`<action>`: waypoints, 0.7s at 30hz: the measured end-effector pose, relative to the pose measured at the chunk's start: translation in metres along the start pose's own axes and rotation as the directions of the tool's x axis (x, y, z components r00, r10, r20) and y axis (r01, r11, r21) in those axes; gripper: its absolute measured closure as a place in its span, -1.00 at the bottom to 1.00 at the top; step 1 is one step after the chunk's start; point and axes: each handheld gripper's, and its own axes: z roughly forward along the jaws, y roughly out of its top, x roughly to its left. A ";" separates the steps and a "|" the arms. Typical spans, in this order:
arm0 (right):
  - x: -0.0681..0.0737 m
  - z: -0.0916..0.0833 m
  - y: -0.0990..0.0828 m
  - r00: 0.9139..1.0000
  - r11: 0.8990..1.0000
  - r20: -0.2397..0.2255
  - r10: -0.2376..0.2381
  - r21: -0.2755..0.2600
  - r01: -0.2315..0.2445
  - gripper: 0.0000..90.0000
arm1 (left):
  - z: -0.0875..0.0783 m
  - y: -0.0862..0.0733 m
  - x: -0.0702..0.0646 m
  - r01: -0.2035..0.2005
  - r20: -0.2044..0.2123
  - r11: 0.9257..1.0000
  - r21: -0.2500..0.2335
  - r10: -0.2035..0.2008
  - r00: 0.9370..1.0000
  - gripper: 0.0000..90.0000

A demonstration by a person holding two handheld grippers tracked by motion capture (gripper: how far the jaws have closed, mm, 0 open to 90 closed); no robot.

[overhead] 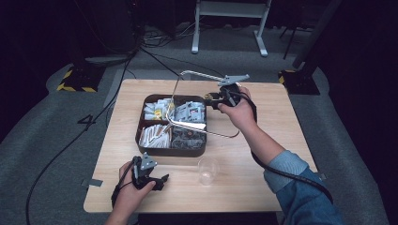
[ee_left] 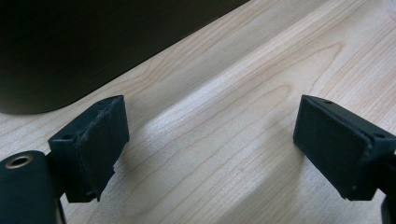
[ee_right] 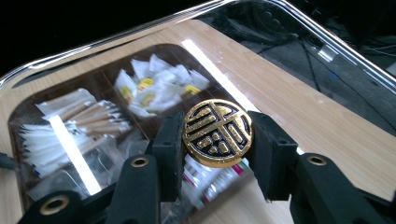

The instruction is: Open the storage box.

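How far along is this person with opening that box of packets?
Done: the clear lid is already lifted off the compartment tray, tilted above it. In hand: the right gripper is clamped on the lid's gold knob. The left gripper rests open on the table. Left, probably: setting the lid down; the packets sit in the tray and the clear cup looks empty.

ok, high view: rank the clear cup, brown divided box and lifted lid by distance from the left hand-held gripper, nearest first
1. Clear cup, just right of the left hand-held gripper, near the table's front edge.
2. Brown divided box, farther back at the centre.
3. Clear lid, tilted up over the box, held by the right hand-held gripper.
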 end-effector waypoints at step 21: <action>-0.045 -0.068 -0.042 0.991 0.999 0.126 0.034 0.023 -0.037 0.31 | 0.001 0.001 0.000 -0.001 0.005 1.000 -0.002 0.001 1.000 -0.76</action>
